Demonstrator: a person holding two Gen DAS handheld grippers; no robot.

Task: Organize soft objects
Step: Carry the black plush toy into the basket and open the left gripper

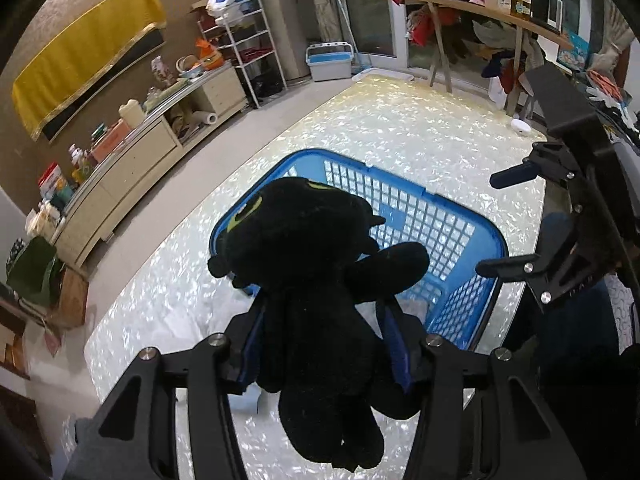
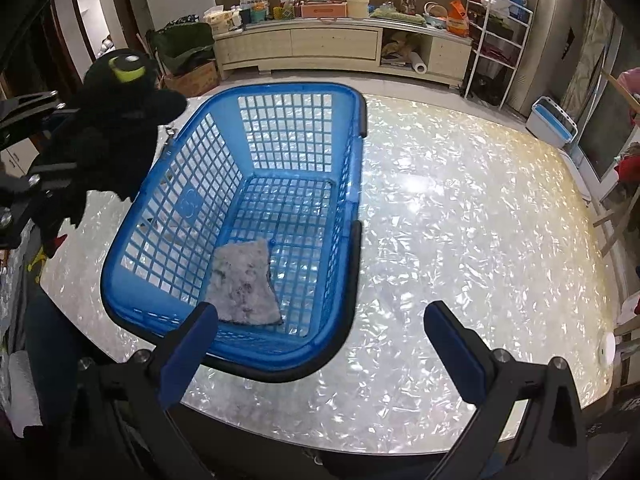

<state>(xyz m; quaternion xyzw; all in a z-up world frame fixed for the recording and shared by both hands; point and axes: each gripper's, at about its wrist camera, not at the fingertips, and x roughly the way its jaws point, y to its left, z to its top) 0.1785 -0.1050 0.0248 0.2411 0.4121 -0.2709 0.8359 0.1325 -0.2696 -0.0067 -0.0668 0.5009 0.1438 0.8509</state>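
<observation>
My left gripper (image 1: 324, 312) is shut on a black plush toy (image 1: 312, 280) with yellow-green eyes and holds it in the air beside the near rim of the blue plastic basket (image 1: 424, 216). In the right wrist view the plush toy (image 2: 108, 136) hangs just left of the basket (image 2: 352, 168), above the table. A grey cloth (image 2: 244, 284) lies on the basket floor. My right gripper (image 2: 320, 316) is open and empty, hovering over the basket's near corner; it also shows in the left wrist view (image 1: 500, 224) at the right.
The basket stands on a shiny pearl-patterned table (image 2: 460, 240). A small white round object (image 2: 608, 348) lies at the table's right edge. A long cabinet (image 2: 340, 44) with clutter, a wire shelf (image 2: 500, 36) and a blue-white bin (image 2: 552, 124) stand beyond.
</observation>
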